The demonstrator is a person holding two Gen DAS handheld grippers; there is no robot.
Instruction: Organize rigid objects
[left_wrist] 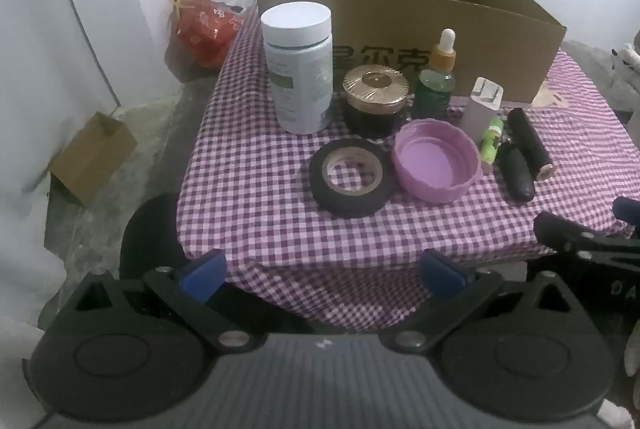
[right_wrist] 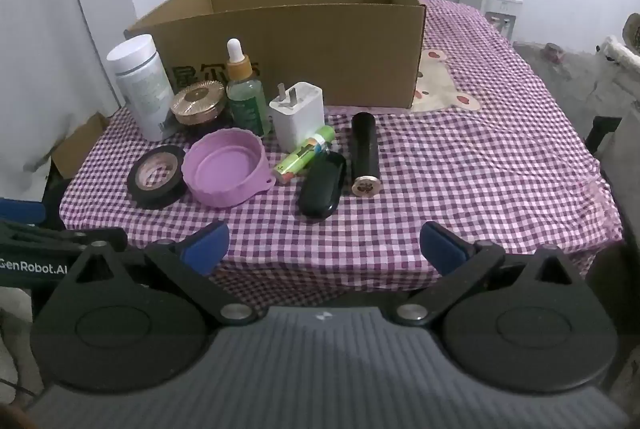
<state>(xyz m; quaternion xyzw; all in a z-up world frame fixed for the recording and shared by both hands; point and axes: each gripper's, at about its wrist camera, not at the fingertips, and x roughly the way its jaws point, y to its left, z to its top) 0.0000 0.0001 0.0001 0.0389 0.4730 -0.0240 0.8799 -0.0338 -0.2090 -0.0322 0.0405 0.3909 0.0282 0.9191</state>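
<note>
Cardboard box (right_wrist: pixel 304 41) behind tape roll (right_wrist: pixel 157 176), lid (right_wrist: pixel 226 169), prob. torch (right_wrist: pixel 365 159); jaws wide.

Cardboard box (right_wrist: pixel 304 41) floor hidden behind front wall; print partly blocked by bottles.

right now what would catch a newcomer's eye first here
The big open brown cardboard box at the back of the purple checked tablecloth dominates. In front of it cluster small items: a tall white plastic bottle at the left, and a lilac plastic lid lying upturned beside a black tape roll.
</note>
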